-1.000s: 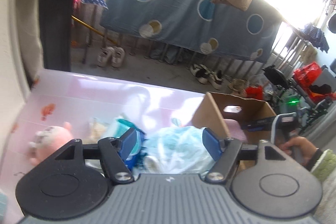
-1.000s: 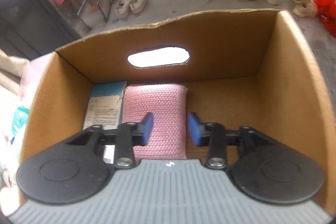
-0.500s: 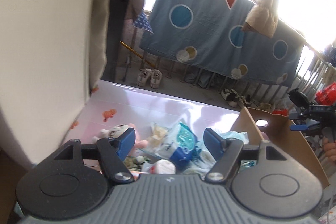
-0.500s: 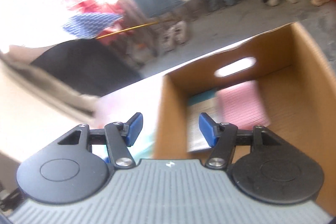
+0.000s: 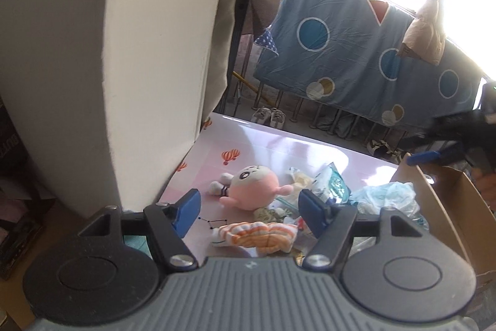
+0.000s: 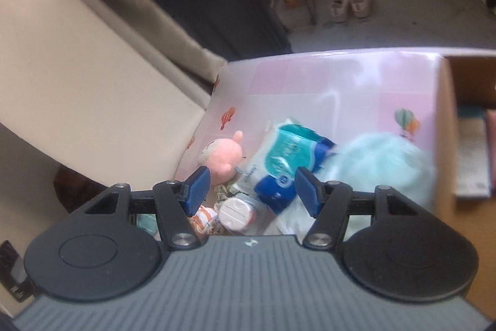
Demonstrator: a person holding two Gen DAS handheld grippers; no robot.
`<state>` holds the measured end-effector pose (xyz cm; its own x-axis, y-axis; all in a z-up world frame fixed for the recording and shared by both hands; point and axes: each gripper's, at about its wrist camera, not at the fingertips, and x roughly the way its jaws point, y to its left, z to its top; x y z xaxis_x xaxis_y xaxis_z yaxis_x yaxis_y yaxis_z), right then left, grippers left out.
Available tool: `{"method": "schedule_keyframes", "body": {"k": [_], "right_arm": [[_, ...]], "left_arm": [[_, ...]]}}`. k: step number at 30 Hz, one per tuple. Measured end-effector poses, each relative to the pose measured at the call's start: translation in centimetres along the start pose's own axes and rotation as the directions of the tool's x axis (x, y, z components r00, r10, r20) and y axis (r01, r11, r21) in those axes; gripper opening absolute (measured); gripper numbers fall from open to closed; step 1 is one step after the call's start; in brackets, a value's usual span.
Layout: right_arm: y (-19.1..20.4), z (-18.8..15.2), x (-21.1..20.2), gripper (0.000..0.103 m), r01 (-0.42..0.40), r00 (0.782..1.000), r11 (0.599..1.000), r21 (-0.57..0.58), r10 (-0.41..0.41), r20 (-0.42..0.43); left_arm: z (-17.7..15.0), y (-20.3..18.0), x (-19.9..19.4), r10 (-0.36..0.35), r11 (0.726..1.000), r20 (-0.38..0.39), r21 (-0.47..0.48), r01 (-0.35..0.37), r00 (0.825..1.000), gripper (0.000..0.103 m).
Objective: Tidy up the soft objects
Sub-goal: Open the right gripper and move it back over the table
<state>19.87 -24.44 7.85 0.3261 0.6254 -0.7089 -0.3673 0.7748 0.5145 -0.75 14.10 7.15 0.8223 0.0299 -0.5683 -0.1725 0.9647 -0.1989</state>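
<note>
right gripper (image 6: 251, 191) left the box (image 6: 446, 126); only its view shows inside.

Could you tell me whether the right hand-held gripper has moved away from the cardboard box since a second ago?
Yes. The right hand-held gripper swung left from inside the cardboard box to over the toy pile.

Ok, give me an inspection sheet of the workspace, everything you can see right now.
Surface: pink mat printed with balloons.
Job's things: pink plush toy, orange-striped plush, blue tissue pack, pale blue plastic bag, all loose on the mat; cardboard box at the mat's right edge.
Clutter: small crumpled wrappers among the toys.
Grippers: left hand-held gripper jaws closing, nothing between them; right hand-held gripper open, empty.
Cables: nothing seen.
Surroundings: blue blanket over a railing, shoes on the floor.
</note>
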Motion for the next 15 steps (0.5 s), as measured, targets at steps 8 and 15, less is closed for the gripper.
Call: {"method": "schedule_keyframes", "body": {"k": [8, 15], "right_arm": [[5.9, 5.7, 15.3, 0.061, 0.154, 0.975, 0.954, -0.256, -0.19, -0.119], [5.9, 7.0, 27.1, 0.059, 0.275, 0.91, 0.875, -0.399, -0.371, -0.187]], "left_arm": [[-0.6, 4.2, 0.8, 0.06, 0.998, -0.009, -0.035, -0.06, 0.998, 0.069], [-0.8, 6.8, 2.7, 0.08, 0.994, -0.045, -0.066, -0.083, 0.996, 0.068]]}}
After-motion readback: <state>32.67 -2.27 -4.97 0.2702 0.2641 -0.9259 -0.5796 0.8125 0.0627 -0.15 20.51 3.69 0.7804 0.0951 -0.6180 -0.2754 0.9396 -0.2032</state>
